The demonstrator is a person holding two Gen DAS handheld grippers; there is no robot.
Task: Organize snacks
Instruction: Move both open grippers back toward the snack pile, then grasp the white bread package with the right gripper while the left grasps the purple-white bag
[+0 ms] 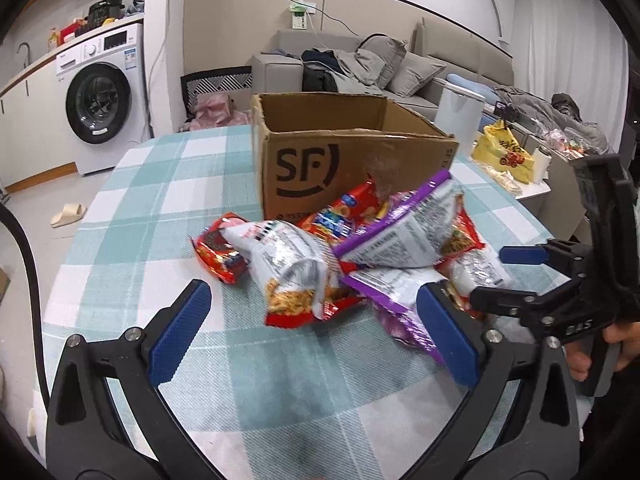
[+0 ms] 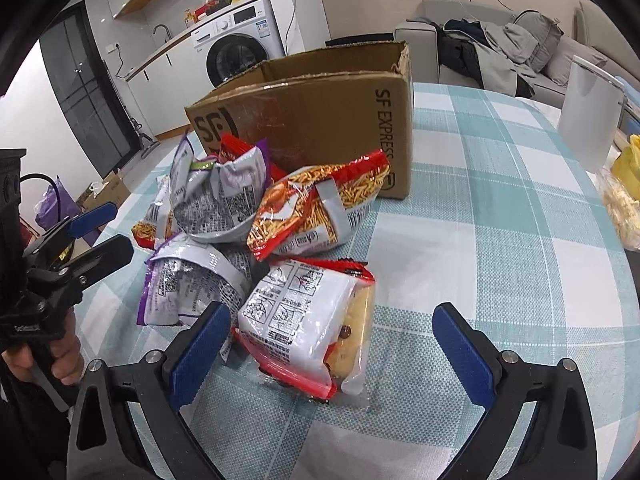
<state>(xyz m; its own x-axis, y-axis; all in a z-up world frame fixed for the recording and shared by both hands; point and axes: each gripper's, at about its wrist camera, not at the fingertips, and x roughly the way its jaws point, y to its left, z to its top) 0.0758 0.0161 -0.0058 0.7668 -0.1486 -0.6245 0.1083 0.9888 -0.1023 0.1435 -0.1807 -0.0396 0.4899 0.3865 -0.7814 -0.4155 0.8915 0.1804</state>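
Left wrist view: my left claw point(image 1: 312, 332) gapes wide and empty before the snack packets point(image 1: 340, 256) heaped on the tabletop point(image 1: 160, 184) against the open cardboard box point(image 1: 340, 160), its inside hidden. Right wrist view: my right claw point(image 2: 332, 344) is spread wide around a pastry packet point(image 2: 308, 328), not gripping; the box point(image 2: 320, 120) stands behind the pile.

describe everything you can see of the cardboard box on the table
The cardboard box is brown corrugated card, printed with a black SF logo on one face and "SF EXPRESS" along a side. Its top is open, with rough, torn rims; its inside is not visible. It stands upright on the checked tablecloth, behind the pile of snack packets, some of which lean against its front face. Neither gripper touches it.
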